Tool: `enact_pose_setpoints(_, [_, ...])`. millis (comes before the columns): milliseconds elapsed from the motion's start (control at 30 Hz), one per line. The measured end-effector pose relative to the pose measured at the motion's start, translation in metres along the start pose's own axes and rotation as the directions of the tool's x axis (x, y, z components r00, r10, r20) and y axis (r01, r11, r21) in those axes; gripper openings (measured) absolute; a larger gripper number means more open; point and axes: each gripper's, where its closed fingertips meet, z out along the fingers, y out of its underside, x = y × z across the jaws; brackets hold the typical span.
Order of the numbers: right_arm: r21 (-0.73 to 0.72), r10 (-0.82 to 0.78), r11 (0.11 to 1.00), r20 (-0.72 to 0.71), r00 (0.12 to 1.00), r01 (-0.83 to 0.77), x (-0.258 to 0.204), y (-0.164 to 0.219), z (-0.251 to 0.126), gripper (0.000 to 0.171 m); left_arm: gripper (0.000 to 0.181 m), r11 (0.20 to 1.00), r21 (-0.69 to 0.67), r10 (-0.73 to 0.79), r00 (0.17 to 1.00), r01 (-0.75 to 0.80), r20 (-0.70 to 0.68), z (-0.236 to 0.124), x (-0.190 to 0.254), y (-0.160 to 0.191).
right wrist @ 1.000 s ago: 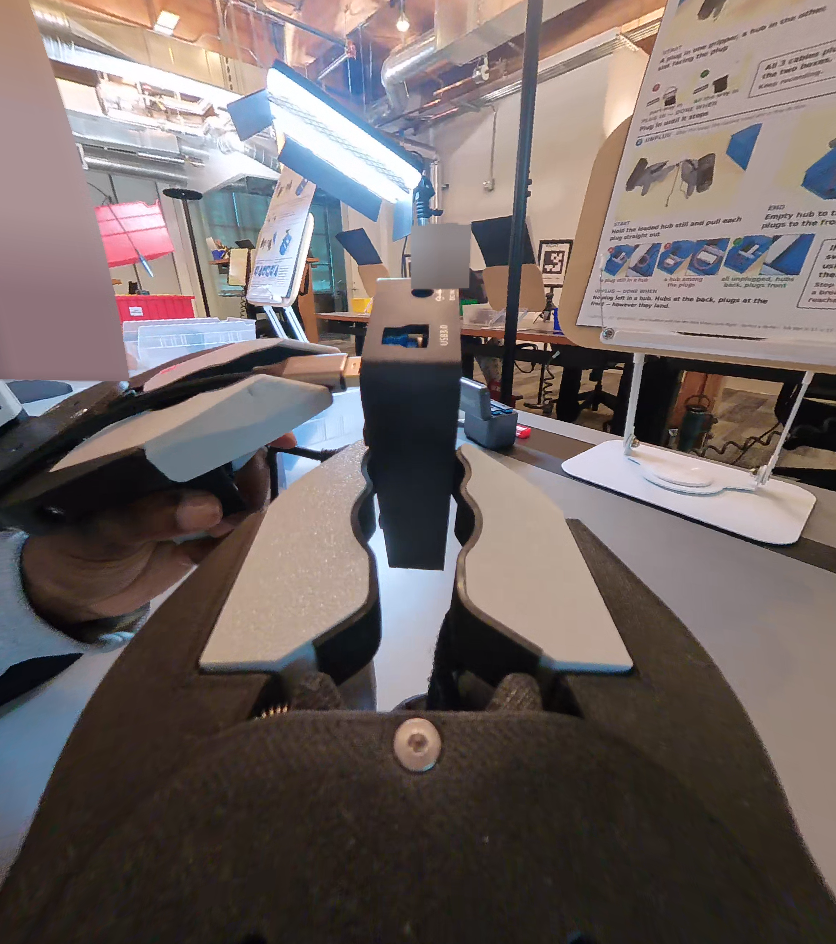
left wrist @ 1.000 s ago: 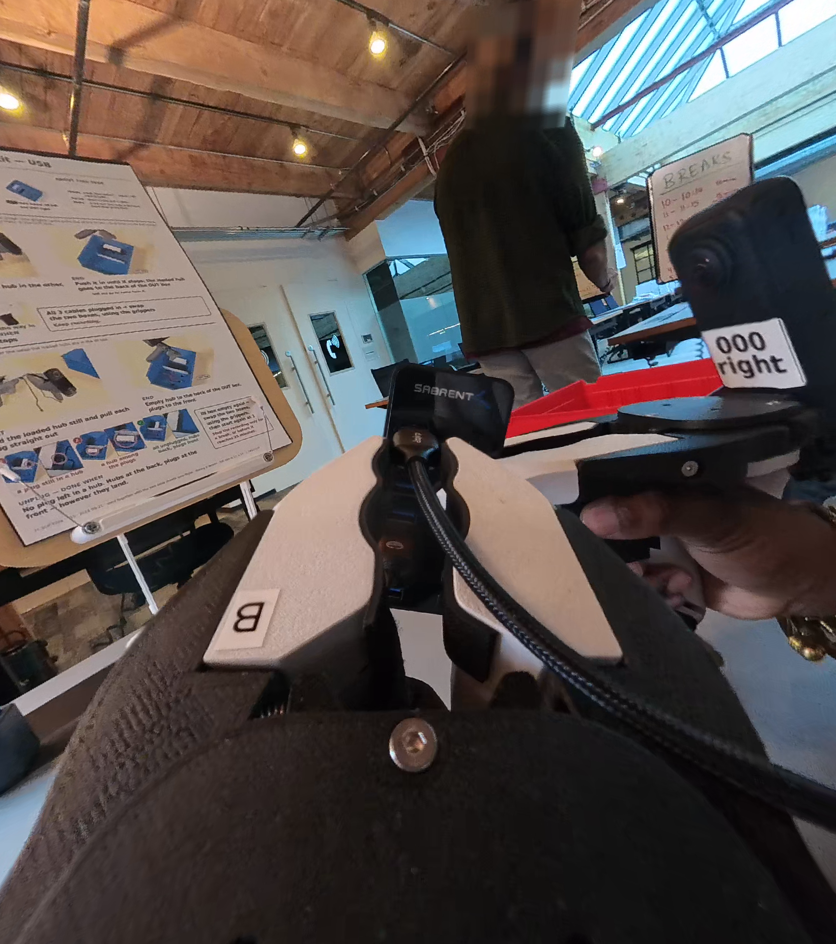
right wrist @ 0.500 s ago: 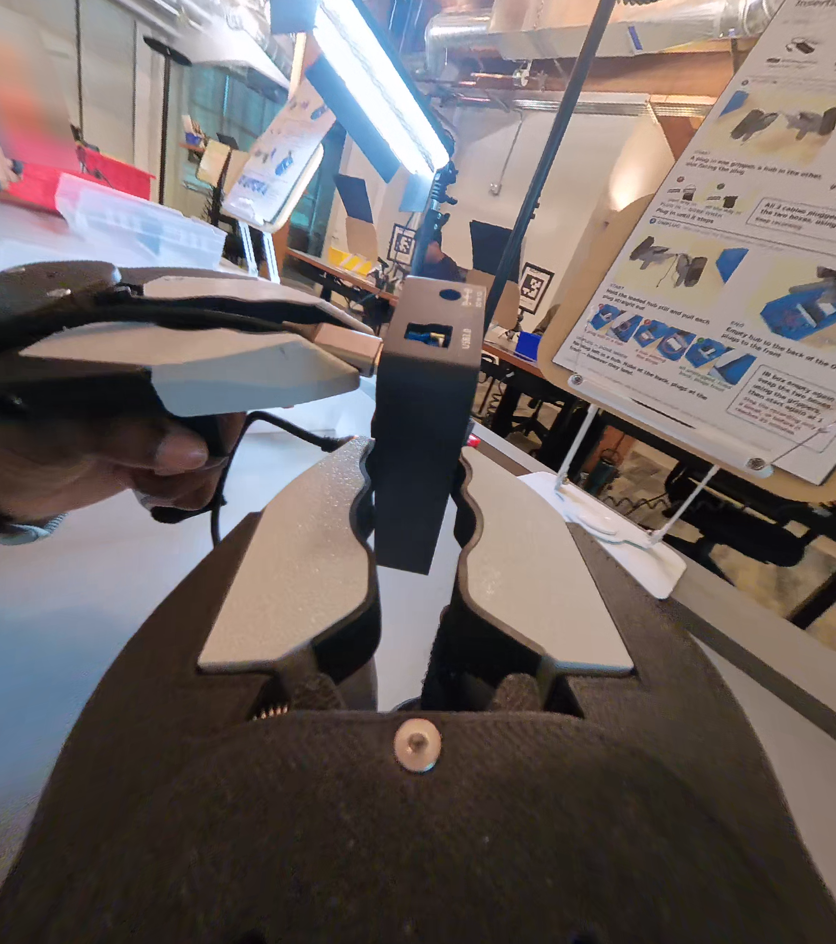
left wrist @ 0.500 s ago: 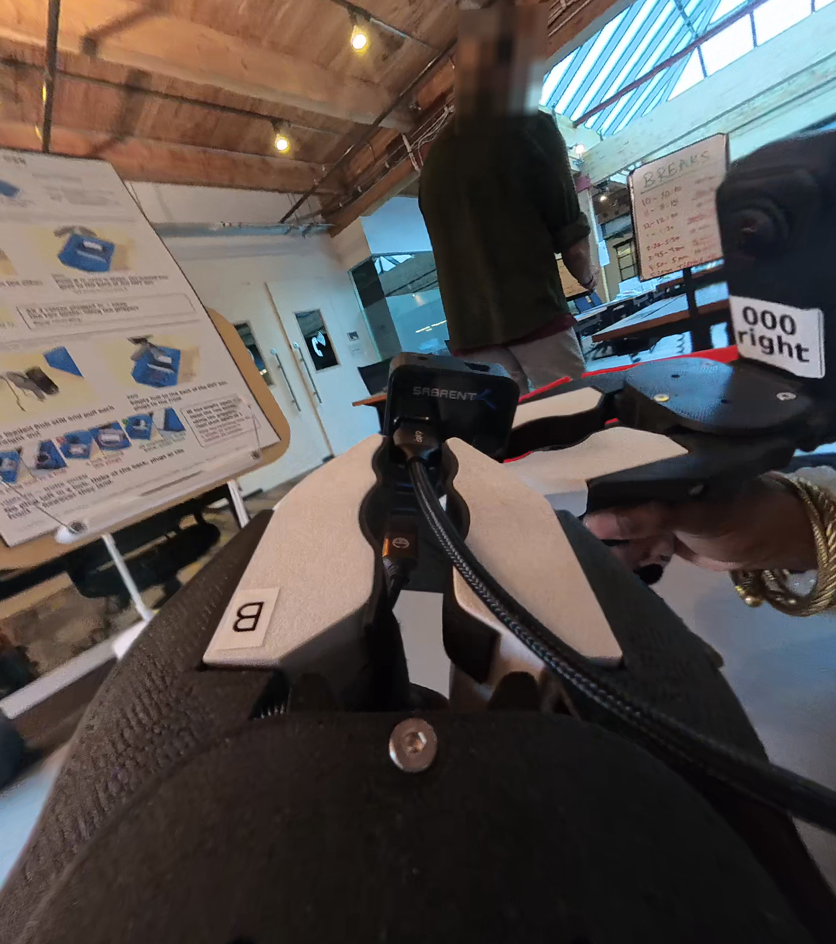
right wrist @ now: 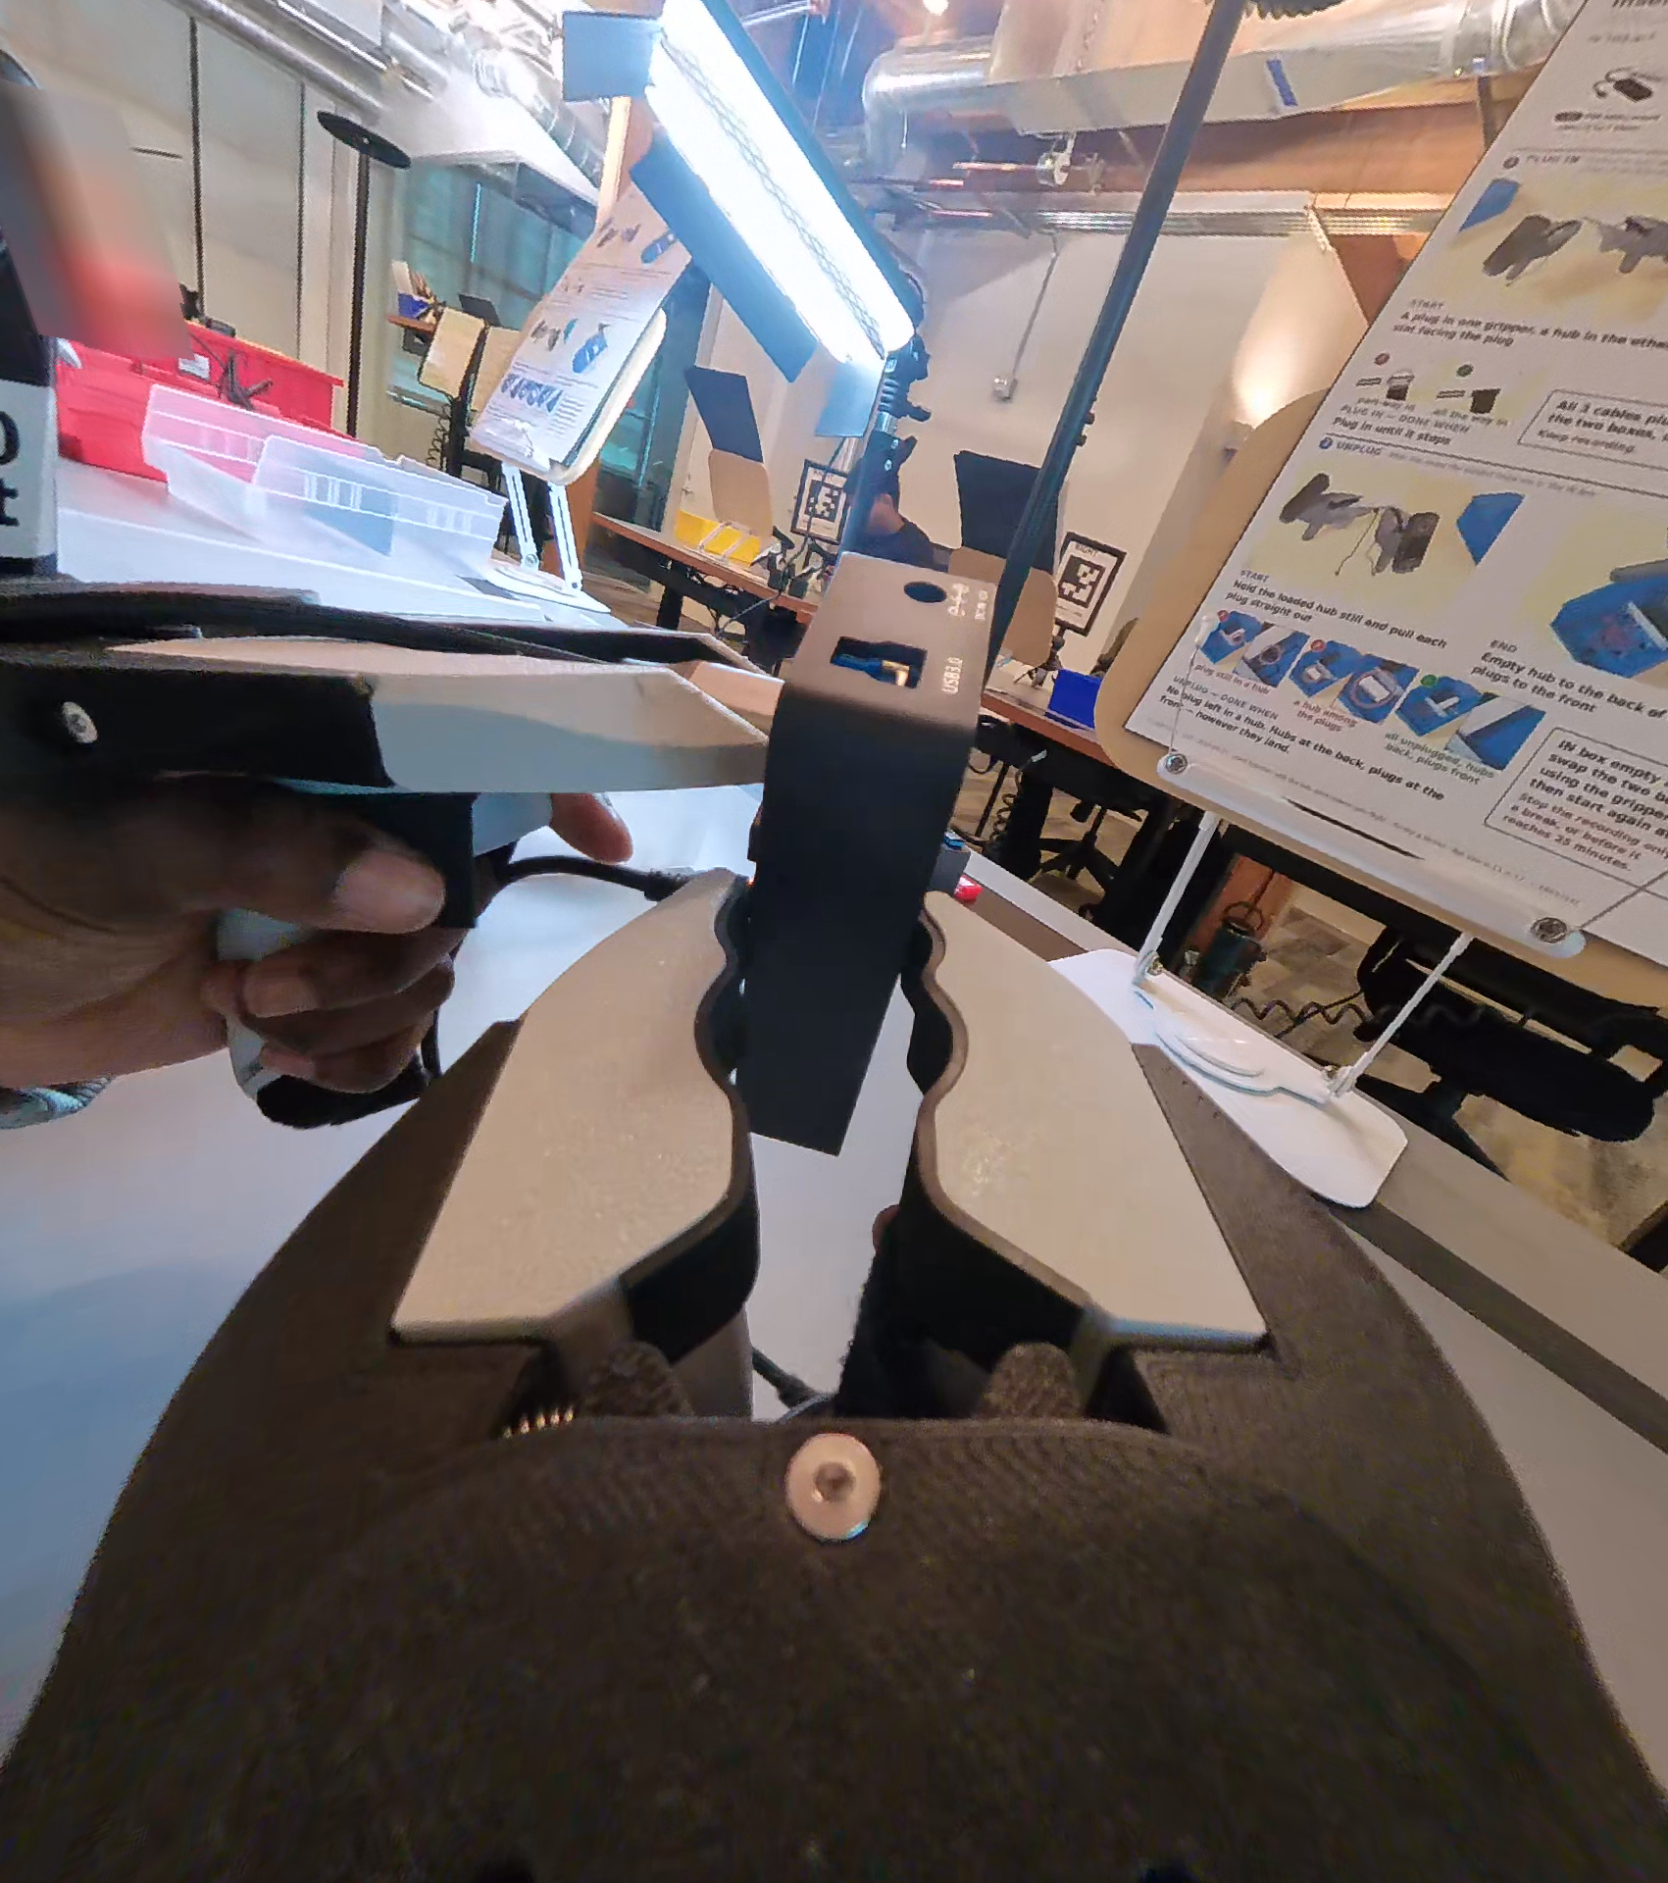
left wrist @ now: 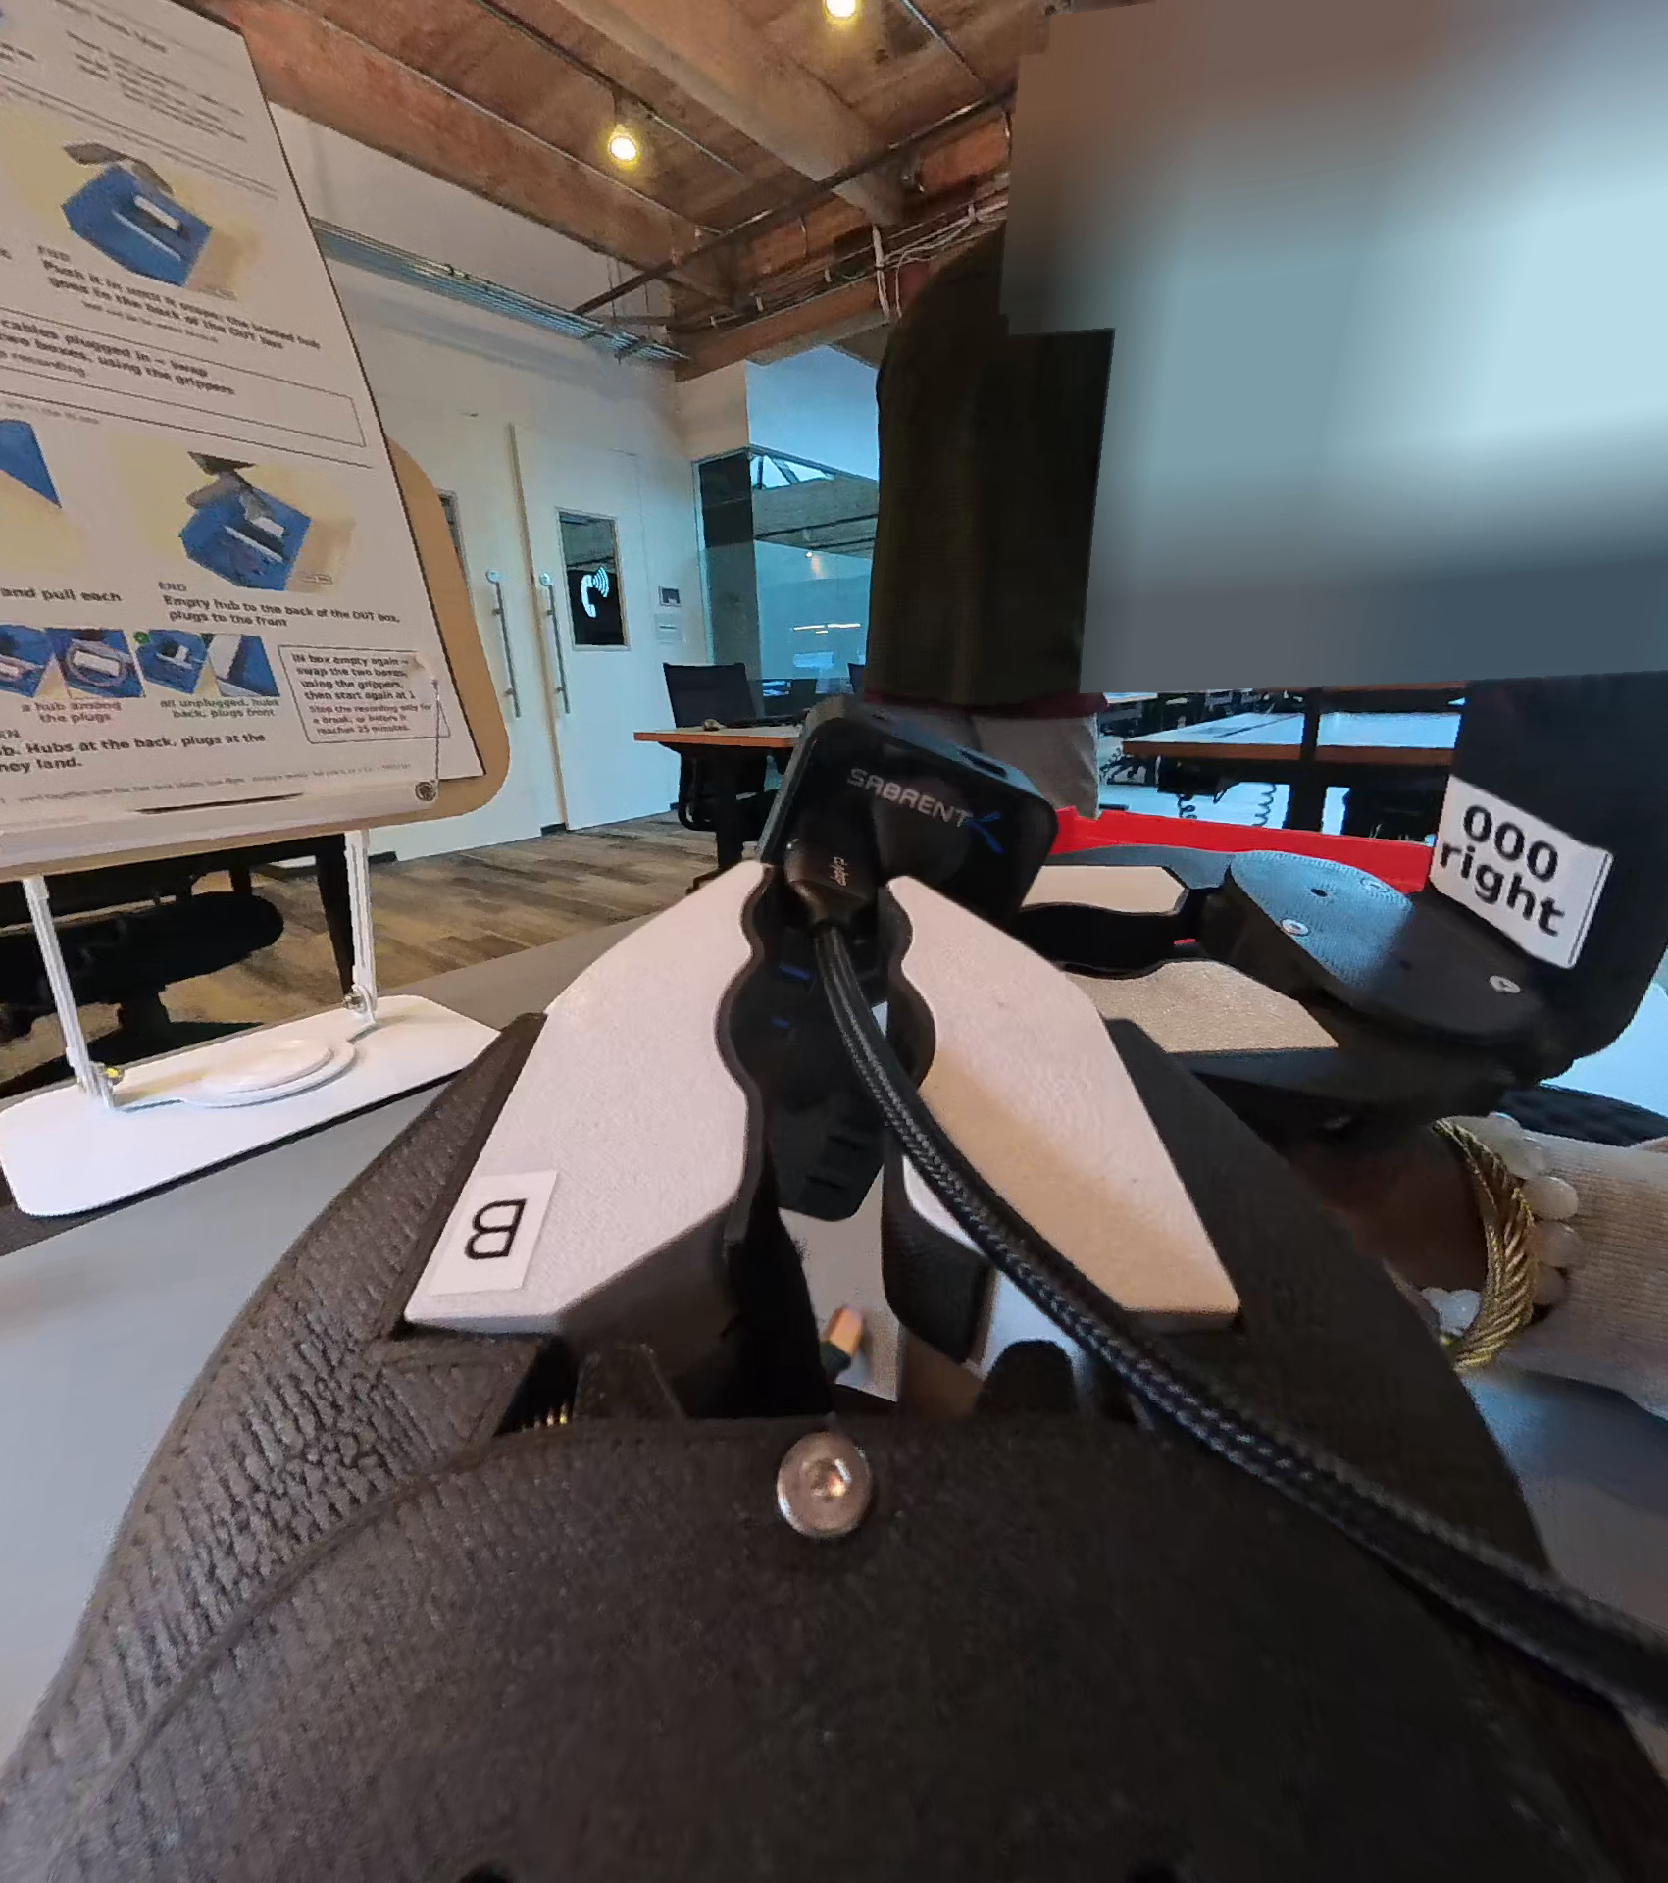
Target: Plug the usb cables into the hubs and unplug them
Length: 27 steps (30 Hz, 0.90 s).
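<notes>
My right gripper [right wrist: 829,917] is shut on a black USB hub [right wrist: 860,815] and holds it upright above the table. An open blue port shows near the hub's top. My left gripper [left wrist: 824,886] is shut on a black USB plug [left wrist: 835,866] with a braided cable [left wrist: 911,1121] trailing back over its right finger. The plug body sits against the hub's port face [left wrist: 931,815], and its metal tip is hidden. In the right wrist view the left gripper [right wrist: 717,703] comes in level from the left, its tips at the hub's side. The right gripper [left wrist: 1064,917] shows just right of the hub.
An instruction board [left wrist: 147,459] on a white stand [left wrist: 228,1080] stands on the grey table [left wrist: 45,1427]; it also shows in the right wrist view [right wrist: 1471,560]. Red bins [right wrist: 188,397] and clear boxes [right wrist: 351,489] lie beyond. A person [left wrist: 972,509] stands behind. A small gold plug [left wrist: 845,1335] lies below. My left and right fingertips are right by each other.
The left gripper has closed the gap to the hub: the plug's bare metal tip, visible beside the hub before, is now hidden at its face. Both grippers have swung and tilted together.
</notes>
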Motion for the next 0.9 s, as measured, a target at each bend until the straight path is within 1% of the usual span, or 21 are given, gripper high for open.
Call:
enact_pose_setpoints(100, [0.014,0.077,0.997,0.025,0.997,-0.077,0.001,-0.001,0.002,0.028,0.020,1.000,-0.020,0.015,1.000,-0.015,-0.010,0.002,0.001,0.000])
enact_pose_setpoints(133, [0.012,0.093,0.996,0.025,0.995,-0.093,0.003,-0.002,0.003,0.028,0.026,1.000,-0.014,0.017,0.999,-0.018,-0.028,0.002,0.003,-0.001])
enact_pose_setpoints(167, [0.002,0.101,0.995,0.007,0.995,-0.101,0.007,-0.001,0.003,0.028,0.037,1.000,0.007,0.018,0.999,-0.018,-0.051,0.002,0.006,-0.005])
enact_pose_setpoints(267, [0.008,0.157,0.988,-0.074,0.985,-0.156,0.030,0.002,-0.003,0.028,0.052,0.994,0.099,0.052,0.998,-0.048,-0.045,-0.005,0.006,-0.020])
enact_pose_setpoints(333, [0.023,0.169,0.986,-0.130,0.977,-0.168,0.048,0.000,-0.009,0.028,0.055,0.987,0.141,0.087,0.996,-0.082,-0.027,-0.009,0.003,-0.025])
enact_pose_setpoints(400, [0.043,0.163,0.987,-0.190,0.968,-0.158,0.066,-0.006,-0.016,0.028,0.058,0.986,0.139,0.095,0.995,-0.094,0.005,-0.009,-0.005,-0.024])
enact_pose_setpoints(467, [0.066,0.142,0.989,-0.272,0.952,-0.129,0.090,-0.016,-0.028,0.028,0.058,0.988,0.147,0.053,0.998,-0.058,0.037,-0.011,-0.016,-0.022])
enact_pose_setpoints(533, [0.096,0.126,0.991,-0.374,0.919,-0.097,0.122,-0.031,-0.046,0.028,0.058,0.986,0.165,-0.032,0.997,0.019,0.073,-0.014,-0.030,-0.021])
enact_pose_setpoints(600, [0.122,0.120,0.990,-0.479,0.870,-0.069,0.161,-0.050,-0.071,0.027,0.058,0.981,0.177,-0.100,0.988,0.078,0.116,-0.017,-0.045,-0.019])
enact_pose_setpoints(667, [0.141,0.116,0.989,-0.586,0.802,-0.040,0.203,-0.071,-0.101,0.028,0.058,0.977,0.183,-0.134,0.980,0.106,0.144,-0.018,-0.054,-0.017])
enact_pose_setpoints(800, [0.175,0.111,0.984,-0.783,0.612,0.045,0.281,-0.111,-0.175,0.028,0.057,0.979,0.168,-0.142,0.978,0.116,0.153,-0.017,-0.056,-0.012])
enact_pose_setpoints(900, [0.157,0.108,0.985,-0.881,0.461,0.069,0.320,-0.116,-0.229,0.028,0.057,0.984,0.152,-0.115,0.982,0.092,0.151,-0.015,-0.054,-0.010])
